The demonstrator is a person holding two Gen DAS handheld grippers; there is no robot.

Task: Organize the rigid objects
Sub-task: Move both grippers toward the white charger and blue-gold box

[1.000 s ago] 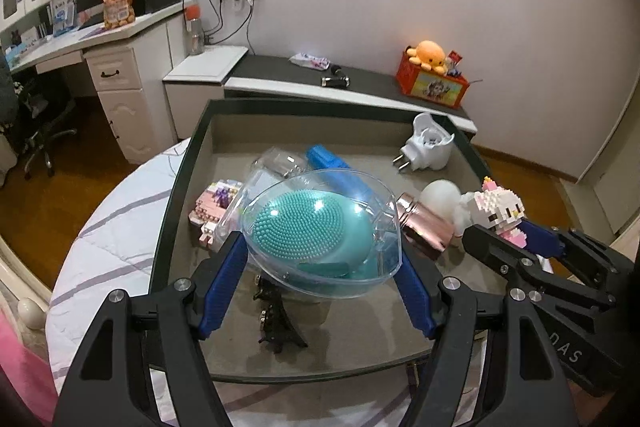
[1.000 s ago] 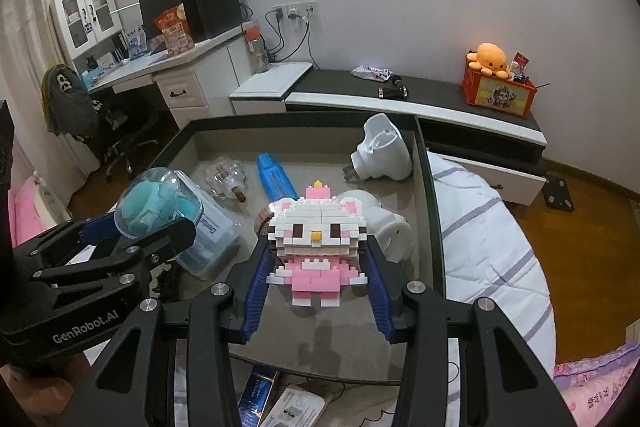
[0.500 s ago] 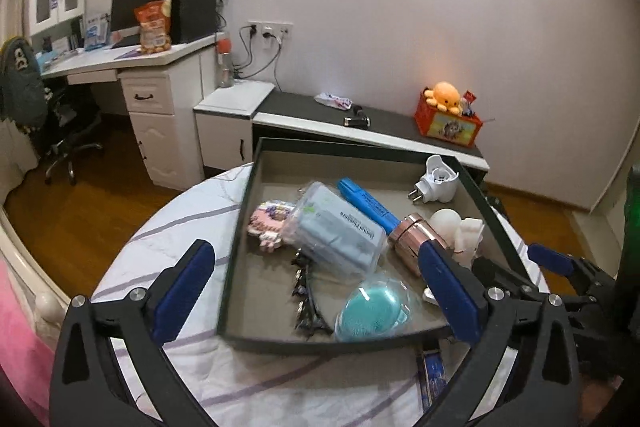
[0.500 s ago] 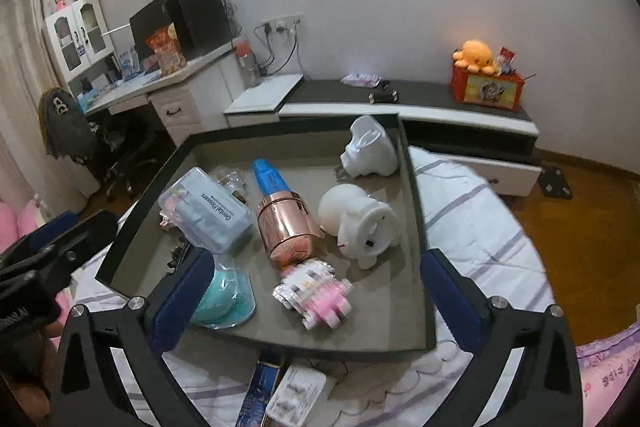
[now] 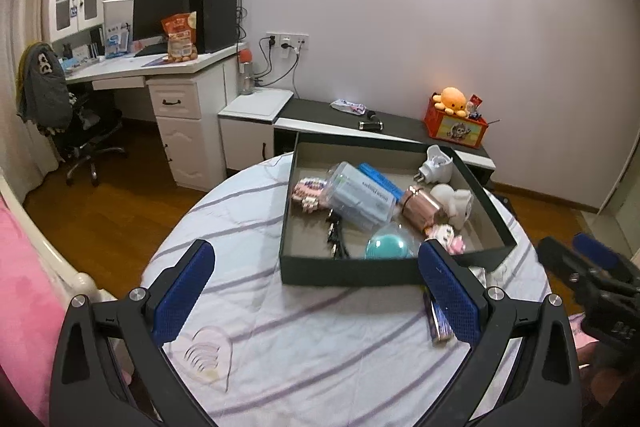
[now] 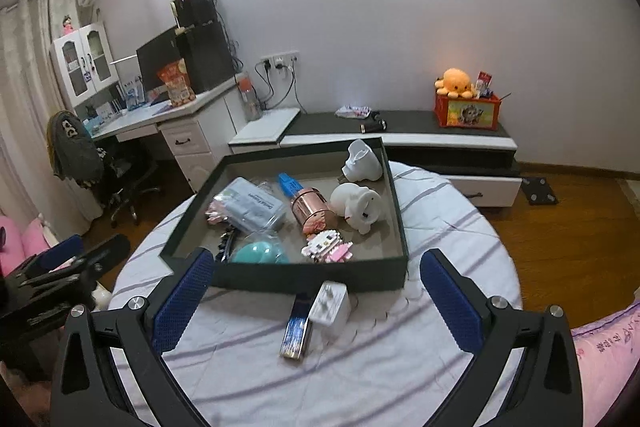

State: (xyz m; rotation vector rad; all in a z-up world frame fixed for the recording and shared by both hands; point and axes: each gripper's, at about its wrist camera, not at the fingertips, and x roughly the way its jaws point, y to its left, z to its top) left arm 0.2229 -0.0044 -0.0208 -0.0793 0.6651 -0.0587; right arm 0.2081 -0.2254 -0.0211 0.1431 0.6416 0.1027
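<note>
A dark tray (image 5: 348, 273) (image 6: 304, 275) stands on a round table with a striped white cloth. At the tray's near side lie a teal brush in a clear dome (image 5: 386, 246) (image 6: 260, 253) and a pink-and-white block cat (image 5: 446, 237) (image 6: 328, 247). My left gripper (image 5: 316, 287) is wide open and empty, hanging over the cloth short of the tray. The right gripper (image 6: 316, 291) is just as wide and empty. Between its fingers on the cloth lie a white charger plug (image 6: 330, 307) and a dark blue bar (image 6: 297, 331).
Further back the tray holds a clear box (image 6: 252, 209), a rose-gold cylinder (image 6: 312, 207), a white figurine (image 6: 360, 203), a white adapter (image 6: 362, 157) and a black hair clip (image 5: 336, 235). A low cabinet and a desk stand behind the table.
Both grippers opened, leaving the domed brush and the block cat in the tray. Both have then drawn back and upward, away from the tray.
</note>
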